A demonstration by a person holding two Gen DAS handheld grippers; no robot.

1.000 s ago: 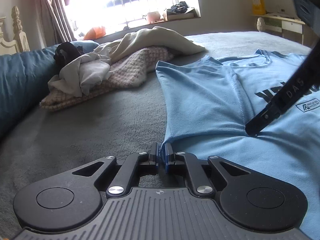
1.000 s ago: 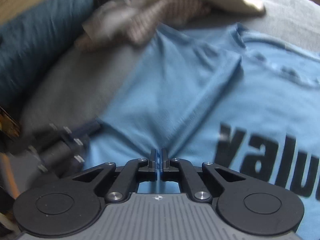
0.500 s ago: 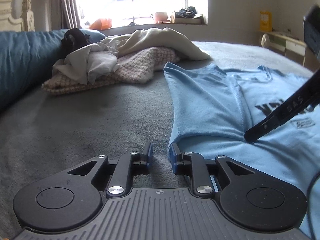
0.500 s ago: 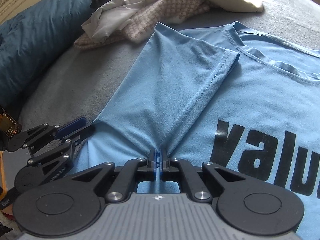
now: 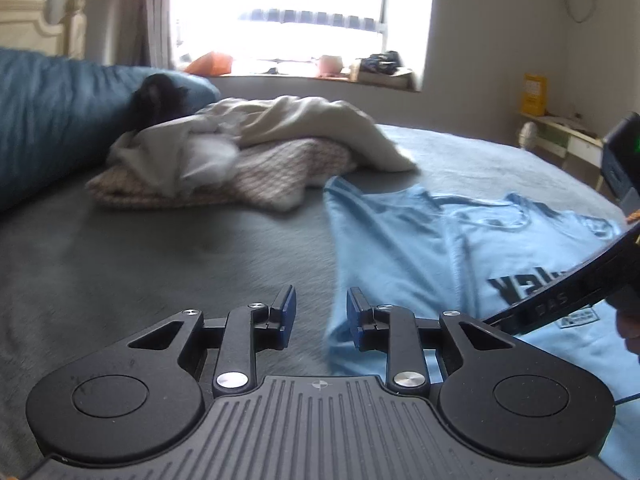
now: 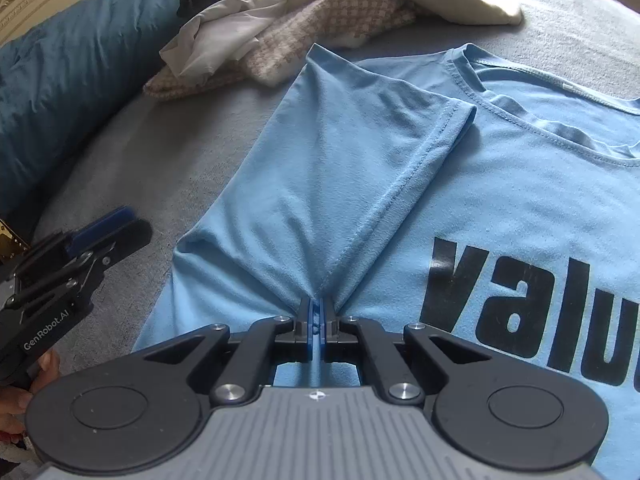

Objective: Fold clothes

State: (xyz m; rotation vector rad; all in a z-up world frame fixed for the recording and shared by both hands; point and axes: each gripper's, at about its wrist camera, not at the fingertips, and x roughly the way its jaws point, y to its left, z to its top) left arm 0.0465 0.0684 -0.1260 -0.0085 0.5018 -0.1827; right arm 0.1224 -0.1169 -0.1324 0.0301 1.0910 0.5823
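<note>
A light blue T-shirt (image 6: pixel 500 184) with black lettering lies flat on the grey bed; it also shows in the left wrist view (image 5: pixel 420 248). Its sleeve (image 6: pixel 344 160) is folded inward over the body. My right gripper (image 6: pixel 317 312) is shut on the shirt fabric where the folded sleeve meets the body. My left gripper (image 5: pixel 320 312) is open and empty, hovering just off the shirt's left edge; it also shows at the left of the right wrist view (image 6: pixel 100 228). The right gripper's arm (image 5: pixel 568 296) crosses the left wrist view.
A pile of unfolded clothes (image 5: pixel 248 160) in cream, white and checked fabric lies beyond the shirt, also in the right wrist view (image 6: pixel 304 20). A dark blue duvet (image 5: pixel 52 120) lies along the left. The grey bed cover (image 5: pixel 160 272) extends left of the shirt.
My left gripper has let go of the shirt's edge, opened and drawn back and up. My right gripper stays shut on the fabric in the same place.
</note>
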